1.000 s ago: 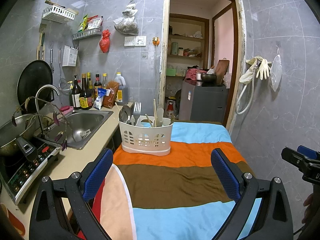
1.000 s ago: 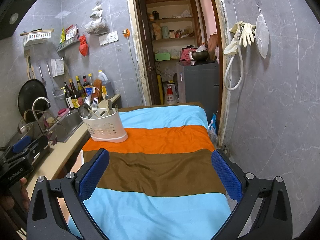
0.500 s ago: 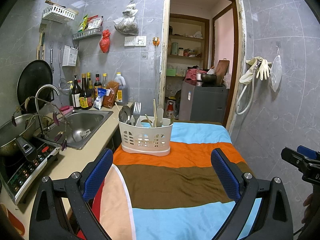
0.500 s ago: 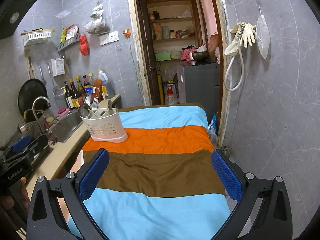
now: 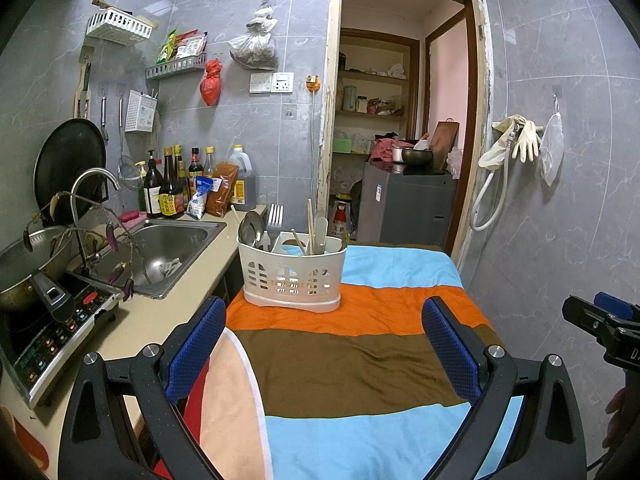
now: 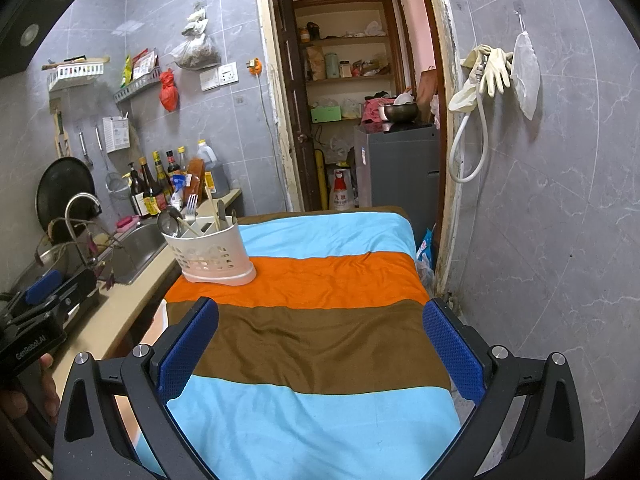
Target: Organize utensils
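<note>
Utensils (image 5: pixel 276 224) upright in caddy (image 5: pixel 292 276), handles down; both grippers (image 5: pixel 324 344) (image 6: pixel 320 344) spread wide, empty; nothing moved since earlier.

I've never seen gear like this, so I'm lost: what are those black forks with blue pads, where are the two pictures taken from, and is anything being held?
Each fork is a hand-held two-finger gripper with a camera looking along its fingers. One picture comes from the left gripper, the other from the right gripper. Both are open and hold nothing. Ahead, on a striped cloth, stands a white basket holding a fork, a spoon and chopsticks. A sink is to the left.
</note>
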Available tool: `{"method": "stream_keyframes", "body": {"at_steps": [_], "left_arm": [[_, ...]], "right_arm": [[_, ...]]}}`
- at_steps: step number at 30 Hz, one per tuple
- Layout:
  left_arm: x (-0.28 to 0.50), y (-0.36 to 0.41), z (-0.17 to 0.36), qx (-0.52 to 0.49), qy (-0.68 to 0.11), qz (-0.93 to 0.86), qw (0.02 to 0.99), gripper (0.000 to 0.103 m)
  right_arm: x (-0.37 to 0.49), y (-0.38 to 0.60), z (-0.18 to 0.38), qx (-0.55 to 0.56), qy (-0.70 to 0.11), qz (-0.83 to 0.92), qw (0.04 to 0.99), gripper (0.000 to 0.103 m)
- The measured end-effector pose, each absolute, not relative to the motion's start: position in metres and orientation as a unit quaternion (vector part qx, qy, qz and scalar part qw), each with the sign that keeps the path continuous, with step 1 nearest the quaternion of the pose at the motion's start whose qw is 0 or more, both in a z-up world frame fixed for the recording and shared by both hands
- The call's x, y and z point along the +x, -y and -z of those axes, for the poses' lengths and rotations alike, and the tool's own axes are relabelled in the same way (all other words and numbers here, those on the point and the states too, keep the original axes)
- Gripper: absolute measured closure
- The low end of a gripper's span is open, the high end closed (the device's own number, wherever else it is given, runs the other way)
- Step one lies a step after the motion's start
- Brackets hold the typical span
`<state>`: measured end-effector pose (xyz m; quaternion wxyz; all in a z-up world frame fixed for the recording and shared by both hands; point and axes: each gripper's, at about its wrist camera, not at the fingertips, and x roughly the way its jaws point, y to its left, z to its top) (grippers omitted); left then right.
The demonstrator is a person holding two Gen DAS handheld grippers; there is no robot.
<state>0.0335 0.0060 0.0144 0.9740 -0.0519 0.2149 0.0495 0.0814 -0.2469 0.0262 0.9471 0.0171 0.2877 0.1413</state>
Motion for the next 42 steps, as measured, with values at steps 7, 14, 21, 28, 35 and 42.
{"method": "stream_keyframes", "body": {"at_steps": [7, 14, 21, 28, 35, 42], "left_arm": [[0.035, -0.005, -0.016, -0.052, -0.213, -0.05, 0.974, 0.007], [0.037, -0.003, -0.022, -0.056, -0.209, -0.055, 0.975, 0.007], [0.037, 0.0, -0.022, -0.059, -0.21, -0.063, 0.974, 0.007], [0.038, 0.006, -0.02, -0.047, -0.202, -0.064, 0.976, 0.007], [0.033, 0.002, -0.017, -0.049, -0.201, -0.066, 0.976, 0.007], [0.03, 0.0, -0.014, -0.049, -0.201, -0.067, 0.976, 0.007]], "right_arm": [[0.083, 0.247, -0.028, 0.017, -0.288, -0.141, 0.947, 0.0], [0.083, 0.248, -0.027, 0.016, -0.288, -0.142, 0.947, 0.0], [0.083, 0.247, -0.028, 0.016, -0.288, -0.142, 0.947, 0.0], [0.083, 0.247, -0.028, 0.016, -0.288, -0.142, 0.947, 0.0], [0.084, 0.246, -0.028, 0.017, -0.288, -0.142, 0.947, 0.0], [0.083, 0.245, -0.028, 0.016, -0.288, -0.142, 0.947, 0.0]]}}
